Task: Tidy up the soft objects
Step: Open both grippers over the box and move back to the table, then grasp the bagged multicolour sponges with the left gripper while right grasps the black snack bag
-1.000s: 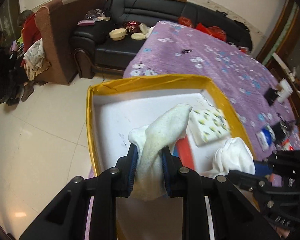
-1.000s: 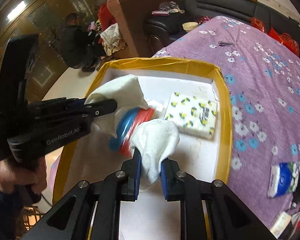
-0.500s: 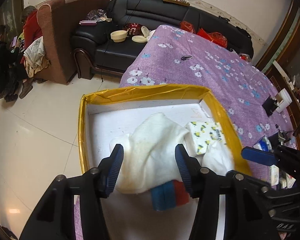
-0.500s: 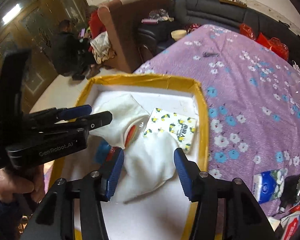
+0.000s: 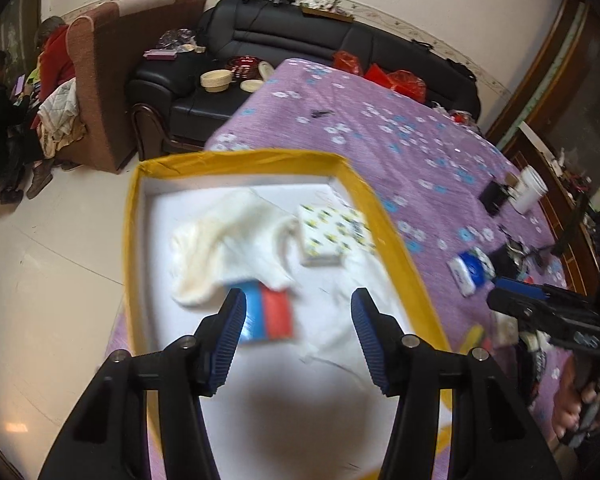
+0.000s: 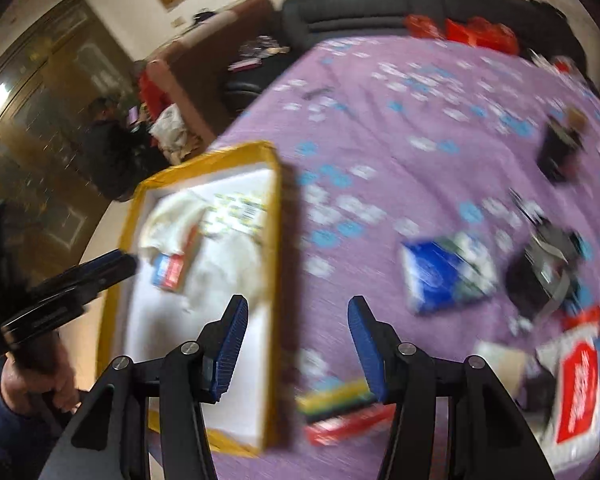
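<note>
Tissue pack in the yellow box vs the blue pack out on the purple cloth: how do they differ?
The patterned tissue pack is white with small yellow and dark prints; the blue tissue pack is mostly blue. The patterned one lies inside the yellow-rimmed box against white cloths; the blue one lies loose on the purple cloth, outside the box. Both are flat, soft rectangular packs, ungripped.

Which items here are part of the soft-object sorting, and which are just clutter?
Job:
- yellow-rimmed box
- white cloths lying in it
- patterned tissue pack in it
- blue tissue pack on the purple cloth

Clutter:
- black sofa
- bowls on it
- white cup
</note>
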`<state>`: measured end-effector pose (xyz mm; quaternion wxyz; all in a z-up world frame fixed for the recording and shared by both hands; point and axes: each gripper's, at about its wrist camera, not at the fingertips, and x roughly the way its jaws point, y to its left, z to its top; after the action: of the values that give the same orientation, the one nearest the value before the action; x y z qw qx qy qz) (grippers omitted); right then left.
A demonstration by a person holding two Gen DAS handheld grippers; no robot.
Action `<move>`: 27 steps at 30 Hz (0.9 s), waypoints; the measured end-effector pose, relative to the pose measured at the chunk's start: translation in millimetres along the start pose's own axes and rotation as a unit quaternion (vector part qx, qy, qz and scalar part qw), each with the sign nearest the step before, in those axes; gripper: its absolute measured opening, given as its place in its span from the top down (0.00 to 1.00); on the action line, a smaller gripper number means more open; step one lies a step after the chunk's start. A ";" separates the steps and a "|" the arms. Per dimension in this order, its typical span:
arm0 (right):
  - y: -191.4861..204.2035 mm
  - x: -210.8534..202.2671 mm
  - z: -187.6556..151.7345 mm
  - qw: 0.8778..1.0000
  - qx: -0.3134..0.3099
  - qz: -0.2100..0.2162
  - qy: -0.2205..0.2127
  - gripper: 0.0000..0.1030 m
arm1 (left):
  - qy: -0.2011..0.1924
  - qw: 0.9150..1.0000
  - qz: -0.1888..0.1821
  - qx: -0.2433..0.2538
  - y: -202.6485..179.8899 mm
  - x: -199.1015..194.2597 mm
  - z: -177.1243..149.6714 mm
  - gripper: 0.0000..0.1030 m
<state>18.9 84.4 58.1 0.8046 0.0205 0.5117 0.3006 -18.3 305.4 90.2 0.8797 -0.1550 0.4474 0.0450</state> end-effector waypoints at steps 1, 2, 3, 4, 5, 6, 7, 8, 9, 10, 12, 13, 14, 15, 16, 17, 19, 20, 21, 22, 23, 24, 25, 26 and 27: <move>-8.0 -0.6 -5.2 1.000 0.005 -0.005 0.004 0.45 | 0.000 1.000 -0.006 0.002 -6.6 -2.1 -4.6 0.48; -16.0 -0.1 -10.6 1.000 0.010 -0.011 0.012 0.45 | 0.001 1.000 -0.011 0.004 -12.7 -3.6 -8.9 0.48; -24.1 1.8 -17.2 1.000 0.015 -0.013 0.022 0.45 | 0.004 1.000 -0.016 0.009 -21.6 -4.9 -13.0 0.48; -28.7 3.6 -21.5 0.999 0.016 -0.012 0.028 0.45 | 0.007 1.000 -0.022 0.015 -29.7 -5.8 -17.6 0.48; -31.4 6.1 -24.8 0.999 0.015 -0.009 0.033 0.45 | 0.009 0.999 -0.026 0.020 -36.0 -6.2 -21.2 0.48; -32.1 9.3 -26.7 0.999 0.010 -0.007 0.039 0.45 | 0.014 0.999 -0.029 0.025 -44.8 -6.5 -26.1 0.48; -30.2 15.5 -28.3 0.999 -0.003 -0.008 0.047 0.45 | 0.017 0.999 -0.031 0.029 -51.6 -6.6 -29.2 0.48; -28.9 23.0 -27.9 0.998 -0.016 -0.014 0.054 0.45 | 0.020 0.999 -0.034 0.034 -58.8 -7.3 -32.9 0.48; -26.0 27.6 -28.5 0.998 -0.030 -0.021 0.058 0.45 | 0.022 0.998 -0.037 0.039 -66.4 -8.5 -36.5 0.48; -21.9 33.1 -30.0 0.997 -0.046 -0.029 0.062 0.45 | 0.023 0.998 -0.039 0.044 -73.3 -10.5 -39.8 0.48; -16.9 41.4 -37.9 0.992 -0.084 -0.046 0.081 0.45 | 0.022 0.998 -0.043 0.050 -81.4 -15.3 -45.3 0.48; -15.0 42.2 -45.1 0.989 -0.104 -0.050 0.090 0.45 | 0.023 0.997 -0.047 0.053 -85.4 -18.2 -48.7 0.48; -14.1 40.7 -52.2 0.987 -0.120 -0.052 0.095 0.45 | 0.023 0.997 -0.051 0.056 -88.1 -20.2 -52.3 0.48; -13.3 37.3 -59.1 0.985 -0.134 -0.054 0.098 0.45 | 0.024 0.996 -0.054 0.061 -91.6 -22.5 -55.8 0.48; -13.7 32.8 -66.8 0.982 -0.146 -0.056 0.102 0.45 | 0.026 0.996 -0.056 0.067 -95.6 -24.4 -59.3 0.47; -15.6 24.3 -78.8 0.980 -0.158 -0.054 0.110 0.45 | 0.027 0.995 -0.061 0.073 -99.7 -26.8 -63.7 0.46; -22.8 10.5 -96.0 0.978 -0.167 -0.051 0.117 0.45 | 0.031 0.994 -0.074 0.079 -106.2 -29.5 -70.3 0.36; -28.6 -0.9 -104.0 0.979 -0.165 -0.056 0.107 0.45 | 0.038 0.992 -0.083 0.086 -112.5 -29.1 -75.1 0.35; -38.3 -15.5 -111.4 0.983 -0.151 -0.054 0.092 0.45 | 0.044 0.990 -0.090 0.096 -120.0 -27.6 -79.5 0.35; -50.2 -29.3 -116.3 0.988 -0.127 -0.045 0.080 0.45 | 0.050 0.988 -0.096 0.106 -127.0 -26.1 -83.1 0.35; -65.5 -44.6 -119.6 0.993 -0.091 -0.037 0.063 0.45 | 0.059 0.985 -0.106 0.119 -137.5 -23.2 -88.6 0.34; -78.4 -56.9 -122.2 0.997 -0.061 -0.029 0.048 0.45 | 0.065 0.983 -0.114 0.128 -144.5 -21.1 -92.1 0.34; -92.7 -69.2 -125.4 0.999 -0.028 -0.018 0.033 0.45 | 0.076 0.979 -0.124 0.141 -155.6 -16.7 -97.7 0.34; -107.7 -80.1 -129.3 1.000 0.004 -0.007 0.021 0.45 | 0.089 0.975 -0.133 0.156 -167.3 -11.6 -103.4 0.34; -117.8 -86.4 -132.0 1.000 0.025 -0.002 0.014 0.45 | 0.098 0.971 -0.137 0.170 -177.7 -6.7 -108.3 0.32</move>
<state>-62.4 -91.8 25.4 0.7973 0.0355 0.5299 0.2866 -67.2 103.4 77.1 0.8427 -0.0670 0.5070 -0.1683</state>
